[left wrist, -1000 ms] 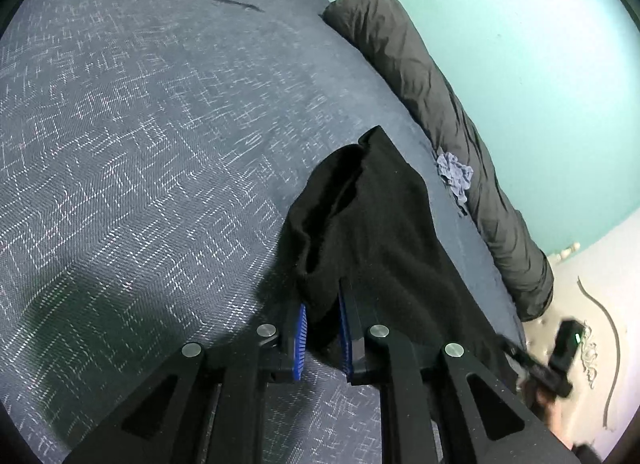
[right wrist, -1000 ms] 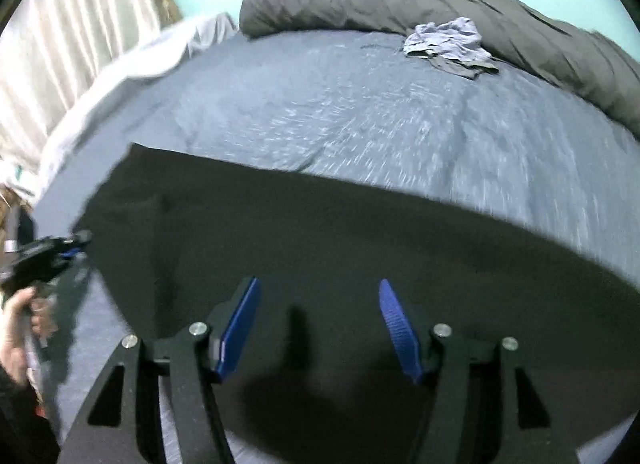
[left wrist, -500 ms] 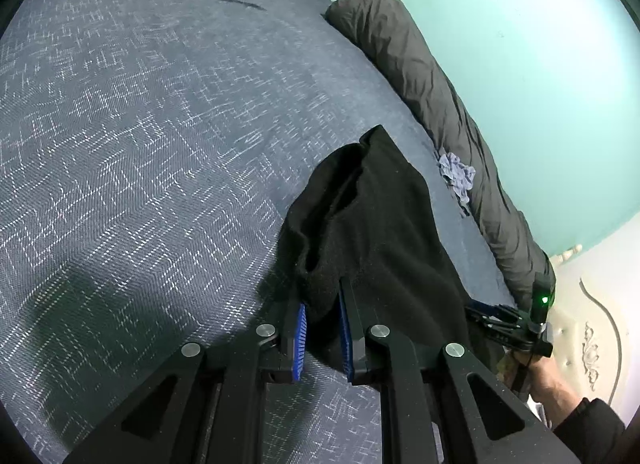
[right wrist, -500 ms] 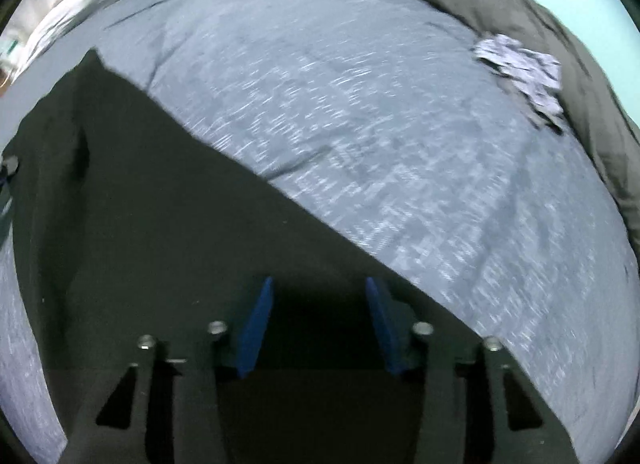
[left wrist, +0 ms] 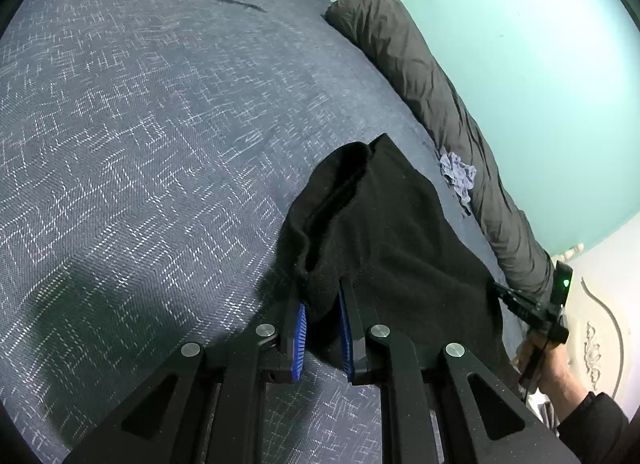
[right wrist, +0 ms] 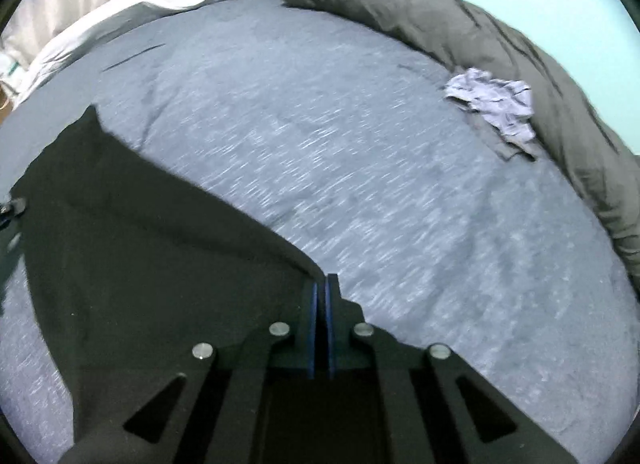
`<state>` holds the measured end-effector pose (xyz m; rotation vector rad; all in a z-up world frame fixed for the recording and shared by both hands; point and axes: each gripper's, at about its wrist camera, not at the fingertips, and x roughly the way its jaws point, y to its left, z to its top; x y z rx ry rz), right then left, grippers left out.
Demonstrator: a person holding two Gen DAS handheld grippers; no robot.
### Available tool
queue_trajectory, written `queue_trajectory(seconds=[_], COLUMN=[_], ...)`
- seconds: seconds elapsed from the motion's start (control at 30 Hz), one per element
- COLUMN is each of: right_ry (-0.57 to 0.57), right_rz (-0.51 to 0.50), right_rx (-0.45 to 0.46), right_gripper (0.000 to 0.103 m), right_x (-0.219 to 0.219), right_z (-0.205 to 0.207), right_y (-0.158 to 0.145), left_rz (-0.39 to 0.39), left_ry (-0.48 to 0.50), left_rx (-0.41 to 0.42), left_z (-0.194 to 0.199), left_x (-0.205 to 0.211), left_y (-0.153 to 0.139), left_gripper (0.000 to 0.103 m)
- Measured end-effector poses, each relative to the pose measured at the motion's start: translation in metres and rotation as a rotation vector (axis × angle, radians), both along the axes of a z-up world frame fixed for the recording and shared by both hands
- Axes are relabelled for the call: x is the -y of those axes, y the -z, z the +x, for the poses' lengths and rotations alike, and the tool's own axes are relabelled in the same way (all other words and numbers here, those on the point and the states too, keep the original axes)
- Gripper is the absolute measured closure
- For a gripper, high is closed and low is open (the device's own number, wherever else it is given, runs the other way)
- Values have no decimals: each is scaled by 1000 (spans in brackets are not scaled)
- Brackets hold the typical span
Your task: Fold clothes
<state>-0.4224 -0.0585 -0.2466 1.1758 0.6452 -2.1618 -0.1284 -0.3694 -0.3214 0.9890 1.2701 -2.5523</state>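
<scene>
On bed point(left wrist: 140, 144): one black garment point(left wrist: 392, 232), spread flat on blue-grey patterned cover, near foot edge. Two grippers on it. Left gripper point(left wrist: 322, 324) narrow, blue pads pinching bunched corner. Right gripper point(right wrist: 320, 304) clamped tight on opposite edge. One crumpled lilac cloth point(right wrist: 496, 104) well apart, against one rolled grey duvet point(right wrist: 440, 16). One hand point(left wrist: 556, 368) at right.

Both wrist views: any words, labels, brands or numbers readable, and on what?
None. The black garment, bedspread, grey duvet and crumpled cloth show no print or tag.
The right gripper shows only a green light, no text.
</scene>
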Motion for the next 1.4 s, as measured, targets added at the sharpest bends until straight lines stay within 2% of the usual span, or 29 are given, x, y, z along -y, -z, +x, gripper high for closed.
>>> queue_trajectory(seconds=[0.07,0.2,0.27,0.33,0.37,0.43,0.5,0.6,0.67,0.77,0.87,0.97,1.07,1.17,1.23,1.4], right_ry=[28,48,78,122,146,153,143,140,136,145,179,216,194,174,219,431], right_rz=[-1,83,73,66,41,-22,-81,-147,-146,-111,-140,-204,-241,-182,-271,-319], right_rx=[-13,41,24,-11,-45,-58,-27,54,113,135,110,71,87,94,113,65], right_gripper=[100,96,86,64,63,63,63,63,63,63,63,63,63,63,64,63], right_x=[-1,9,5,-2,-7,-16,-22,-27,-25,-23,-25,-29,-21,-14,-28,-126], right_z=[-4,-9,-8,-6,-1,10,27,52,62,81,91,94,103,112,109,105], right_y=[-4,23,21,13,4,-9,-17,-8,8,30,33,14,12,28,26,10], left_rz=[-3,7,7,9,11,14,12,6,10,18,25,21,-29,-101,-137,-181], left_ry=[-1,-1,-1,-2,-3,-5,-4,-3,-8,-16,-28,-46,-81,-108,-116,-96], left_rx=[3,5,6,5,4,3,0,-2,-4,-5,2,-5,-11,-16,-22,-39], left_z=[0,1,1,1,2,2,3,4,4,4,5,6,9,11,13,7], left_x=[0,3,3,3,3,3,3,2,3,4,4,7,7,4,2,-8], left_y=[0,1,1,0,-1,-2,-4,-5,-5,-5,-5,-9,-20,-32,-40,-54], left_gripper=[88,87,87,87,87,87,87,87,87,87,83,82,81,81,80,78])
